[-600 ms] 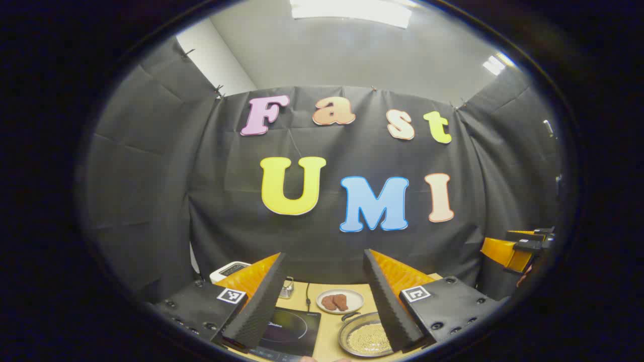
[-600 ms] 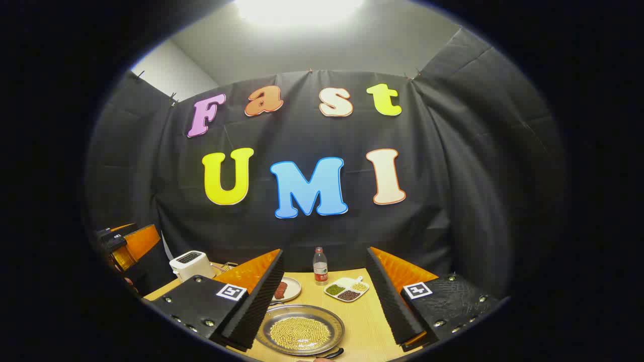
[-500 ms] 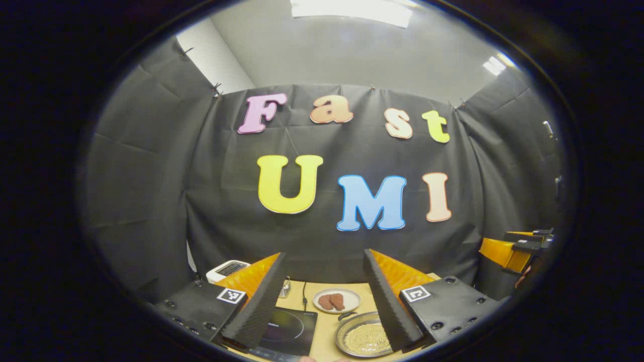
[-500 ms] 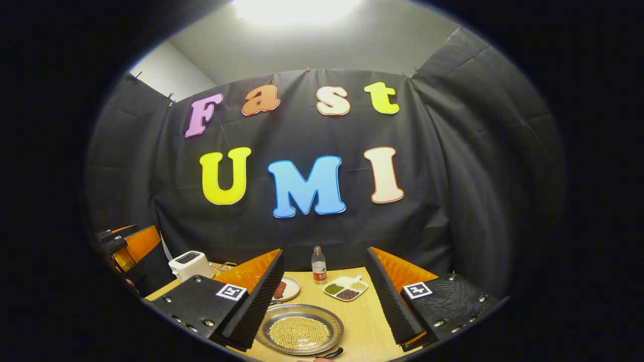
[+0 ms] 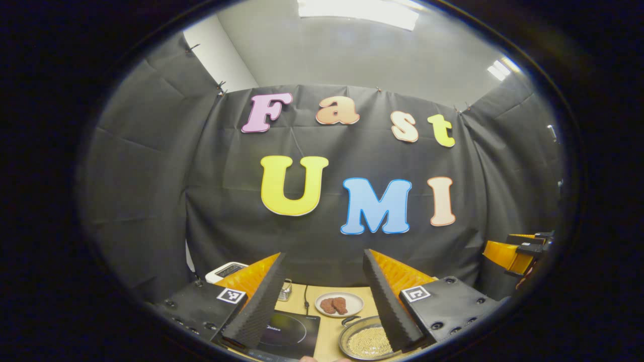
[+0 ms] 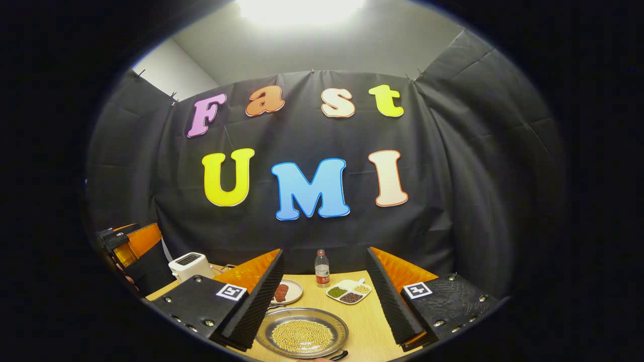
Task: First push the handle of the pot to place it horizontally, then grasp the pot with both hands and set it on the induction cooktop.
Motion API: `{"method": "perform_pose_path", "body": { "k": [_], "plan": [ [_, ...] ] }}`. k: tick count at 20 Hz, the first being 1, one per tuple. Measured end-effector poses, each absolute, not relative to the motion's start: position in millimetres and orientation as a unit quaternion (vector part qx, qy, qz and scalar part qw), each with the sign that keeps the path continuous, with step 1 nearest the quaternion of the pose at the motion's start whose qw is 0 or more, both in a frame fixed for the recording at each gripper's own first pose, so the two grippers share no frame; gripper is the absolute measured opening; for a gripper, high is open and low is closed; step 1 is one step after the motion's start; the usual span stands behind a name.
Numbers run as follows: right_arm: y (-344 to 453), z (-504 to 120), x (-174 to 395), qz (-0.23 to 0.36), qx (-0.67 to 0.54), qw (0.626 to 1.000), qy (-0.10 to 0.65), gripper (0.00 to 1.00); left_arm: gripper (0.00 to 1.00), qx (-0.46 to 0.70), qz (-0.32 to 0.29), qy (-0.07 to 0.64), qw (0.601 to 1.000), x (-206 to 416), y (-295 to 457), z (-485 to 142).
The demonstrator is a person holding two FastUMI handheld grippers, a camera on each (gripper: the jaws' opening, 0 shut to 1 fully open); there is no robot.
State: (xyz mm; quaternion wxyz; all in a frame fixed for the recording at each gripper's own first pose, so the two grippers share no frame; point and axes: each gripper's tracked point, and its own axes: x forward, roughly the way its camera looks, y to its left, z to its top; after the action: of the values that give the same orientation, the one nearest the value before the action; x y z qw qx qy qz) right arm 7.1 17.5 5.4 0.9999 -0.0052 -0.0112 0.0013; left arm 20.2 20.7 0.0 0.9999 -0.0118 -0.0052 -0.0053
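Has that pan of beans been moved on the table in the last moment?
No. The pan lies just before the plate of meat, as earlier; only the camera shifted.

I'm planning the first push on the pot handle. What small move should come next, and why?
Probably lower the right gripper toward the pot. Both grippers hang open above the table, touching nothing; the left gripper is over the cooktop. The pot's dark handle lies at its near edge, so it hasn't yet been pushed.

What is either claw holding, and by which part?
Nothing: left claw and right claw are open above the round metal pot of beans.
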Motion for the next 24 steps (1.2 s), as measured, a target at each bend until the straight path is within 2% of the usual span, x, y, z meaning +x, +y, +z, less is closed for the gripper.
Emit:
{"method": "perform_pose_path", "body": {
  "k": [9, 18, 19, 20, 21, 22, 23, 24],
  "plan": [
    [31.0, -8.6, 12.7, 0.007, 0.0, 1.0, 0.004, 0.97, 0.95, -0.005, -0.013, 0.001, 1.0, 26.6, 31.3, -4.7],
    [41.3, -82.1, 10.5, 0.041, -0.008, 0.995, 0.087, 0.96, 0.95, -0.003, -0.014, 0.018, 1.0, 28.9, 38.7, -26.4],
    [41.4, -93.5, 9.1, 0.042, -0.01, 0.994, 0.104, 0.81, 0.95, -0.003, -0.014, 0.019, 1.0, 29.6, 39.6, -27.0],
    [41.3, -102.5, 4.8, 0.04, -0.011, 0.992, 0.118, 0.73, 0.95, -0.002, -0.014, 0.02, 1.0, 28.9, 40.4, -28.7],
    [41.1, -113.4, 3.2, 0.039, -0.013, 0.99, 0.134, 0.56, 0.95, -0.003, -0.014, 0.021, 1.0, 28.9, 40.9, -29.0],
    [42.3, -127.2, 2.1, 0.04, -0.013, 0.988, 0.151, 0.53, 0.95, -0.002, -0.013, 0.021, 1.0, 28.9, 42.8, -30.4],
    [46.0, -141.1, -1.9, 0.047, -0.007, 0.984, 0.17, 0.34, 0.95, -0.001, -0.013, 0.023, 1.0, 29.0, 44.1, -30.5],
    [54.0, -155.3, -6.0, 0.065, -0.002, 0.979, 0.195, 0.25, 0.97, -0.001, -0.012, 0.024, 1.0, 28.9, 44.8, -31.8]
  ]
}}
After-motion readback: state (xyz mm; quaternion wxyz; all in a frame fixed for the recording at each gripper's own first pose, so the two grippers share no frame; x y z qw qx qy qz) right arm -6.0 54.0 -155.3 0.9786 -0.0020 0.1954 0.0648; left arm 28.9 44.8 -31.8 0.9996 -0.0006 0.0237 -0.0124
